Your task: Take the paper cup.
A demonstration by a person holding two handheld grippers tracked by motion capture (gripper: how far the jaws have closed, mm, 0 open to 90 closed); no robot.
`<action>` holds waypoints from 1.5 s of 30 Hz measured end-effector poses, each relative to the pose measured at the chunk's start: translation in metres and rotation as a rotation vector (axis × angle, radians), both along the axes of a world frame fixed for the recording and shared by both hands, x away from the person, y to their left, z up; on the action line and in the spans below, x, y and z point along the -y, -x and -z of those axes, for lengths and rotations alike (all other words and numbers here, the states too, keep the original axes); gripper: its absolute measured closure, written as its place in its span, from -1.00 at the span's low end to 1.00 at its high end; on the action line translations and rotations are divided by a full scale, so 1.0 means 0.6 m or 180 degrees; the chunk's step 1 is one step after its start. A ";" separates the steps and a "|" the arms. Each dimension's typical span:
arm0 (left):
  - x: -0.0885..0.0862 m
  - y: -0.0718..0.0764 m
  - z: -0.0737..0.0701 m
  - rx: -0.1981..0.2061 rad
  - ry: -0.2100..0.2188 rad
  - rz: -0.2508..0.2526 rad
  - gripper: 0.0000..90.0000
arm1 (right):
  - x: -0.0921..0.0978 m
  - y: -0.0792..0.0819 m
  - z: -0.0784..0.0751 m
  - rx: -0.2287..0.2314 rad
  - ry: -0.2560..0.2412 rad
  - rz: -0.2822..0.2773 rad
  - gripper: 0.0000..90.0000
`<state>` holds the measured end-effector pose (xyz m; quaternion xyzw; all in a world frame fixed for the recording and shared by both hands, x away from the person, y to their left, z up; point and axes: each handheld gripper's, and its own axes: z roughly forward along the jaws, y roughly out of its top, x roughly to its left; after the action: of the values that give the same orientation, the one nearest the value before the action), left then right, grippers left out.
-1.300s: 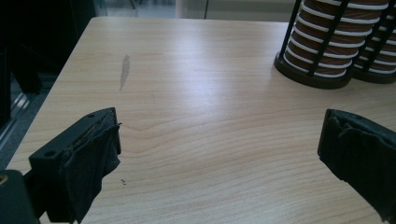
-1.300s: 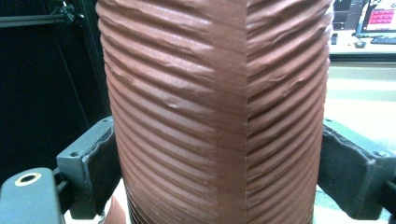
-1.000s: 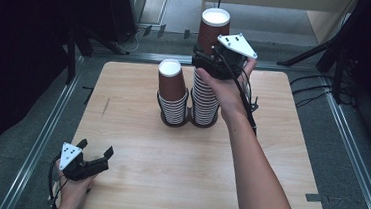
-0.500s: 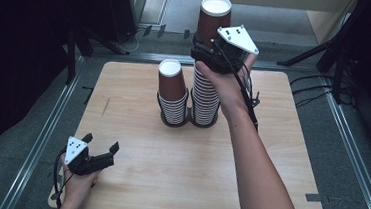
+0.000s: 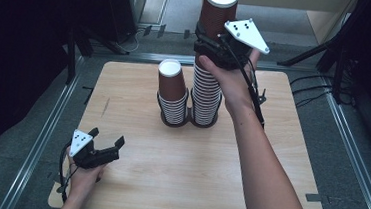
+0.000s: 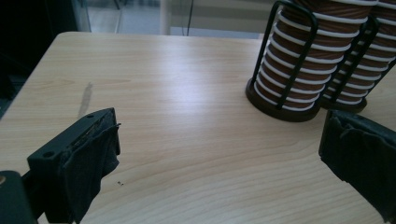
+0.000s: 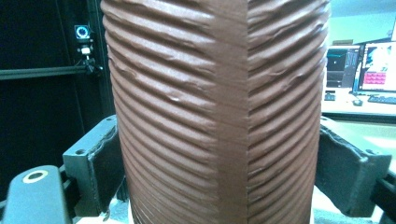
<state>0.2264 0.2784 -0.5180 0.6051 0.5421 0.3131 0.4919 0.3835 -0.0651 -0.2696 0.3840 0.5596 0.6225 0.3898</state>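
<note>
Dark floor and metal rails surround the pale wooden table (image 5: 167, 183), with black stands at its far side. On the table, toward twelve o'clock from its middle, two stacks of brown ribbed paper cups stand side by side in black wire holders, their bases touching or nearly so. The short stack (image 5: 171, 96) is at nine o'clock of the tall stack (image 5: 206, 96).

At the top of the tall stack, the right gripper (image 5: 206, 41) has its jaws pinched around the top cup (image 5: 218, 9), one jaw on each side of the ribbed wall. In the right gripper view, that cup (image 7: 217, 112) stands upright between the two black pads, both pressed against it. The cup's white rim faces up. Whether it is lifted clear of the cups beneath cannot be told.

Over the table's corner at seven o'clock, well apart from both stacks, the left gripper (image 5: 106, 139) has its jaws spread wide with nothing between them. In the left gripper view, bare wood lies between its jaws, and the holder bases (image 6: 289, 105) stand at about one o'clock.
</note>
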 end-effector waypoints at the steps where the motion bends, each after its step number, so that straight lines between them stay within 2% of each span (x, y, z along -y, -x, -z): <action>1: 0.005 -0.003 -0.002 -0.0005 -0.0028 0.0027 -1.00 | 0.001 0.002 -0.005 0.0002 0.0023 0.0003 -0.71; 6: 0.026 -0.019 -0.011 -0.0001 -0.0101 0.0199 -1.00 | 0.012 0.016 -0.024 0.0077 0.0042 0.0007 -0.71; 10: 0.035 -0.027 -0.016 -0.0006 -0.0086 0.0217 -1.00 | 0.021 0.025 -0.031 0.0071 0.0043 0.0017 -0.72; 11: 0.042 -0.032 -0.021 0.0025 -0.0030 0.0220 -1.00 | 0.028 0.030 -0.034 0.0063 0.0003 0.0025 -0.72; 15: 0.051 -0.037 -0.027 0.0087 -0.0088 0.0249 -1.00 | 0.040 0.042 -0.036 0.0079 -0.0002 0.0009 -0.71; 19: 0.057 -0.046 -0.034 0.0140 0.0022 0.0324 -1.00 | 0.049 0.050 -0.035 0.0083 0.0000 -0.0004 -0.72; 22: 0.060 -0.053 -0.039 0.0136 0.0132 0.0370 -1.00 | 0.064 0.059 -0.036 0.0077 -0.0070 -0.0032 -0.72; 24: 0.065 -0.054 -0.041 0.0130 0.0152 0.0395 -1.00 | 0.067 0.061 -0.036 0.0077 -0.0085 -0.0033 -0.72; 27: 0.077 -0.056 -0.041 0.0192 0.0147 0.0423 -1.00 | 0.077 0.065 -0.035 0.0063 -0.0098 -0.0017 -0.72; 32: 0.096 -0.058 -0.041 0.0118 0.0137 0.0524 -1.00 | 0.096 0.075 -0.027 0.0065 -0.0086 0.0042 -0.72; 34: 0.099 -0.059 -0.043 0.0060 0.0076 0.0544 -1.00 | 0.107 0.087 -0.018 0.0112 -0.0066 0.0054 -0.72; 36: 0.101 -0.060 -0.046 0.0030 0.0098 0.0548 -1.00 | 0.114 0.095 -0.013 0.0115 -0.0038 0.0053 -0.72; 39: 0.106 -0.059 -0.048 0.0020 0.0136 0.0562 -1.00 | 0.120 0.102 -0.006 0.0136 0.0002 0.0062 -0.72; 45: 0.118 -0.051 -0.047 0.0027 0.0160 0.0618 -1.00 | 0.144 0.122 0.022 0.0079 -0.0009 0.0027 -0.72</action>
<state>0.2568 0.2074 -0.4897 0.6409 0.4865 0.2529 0.5373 0.3101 -0.1513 -0.2828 0.3791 0.5522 0.6263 0.3988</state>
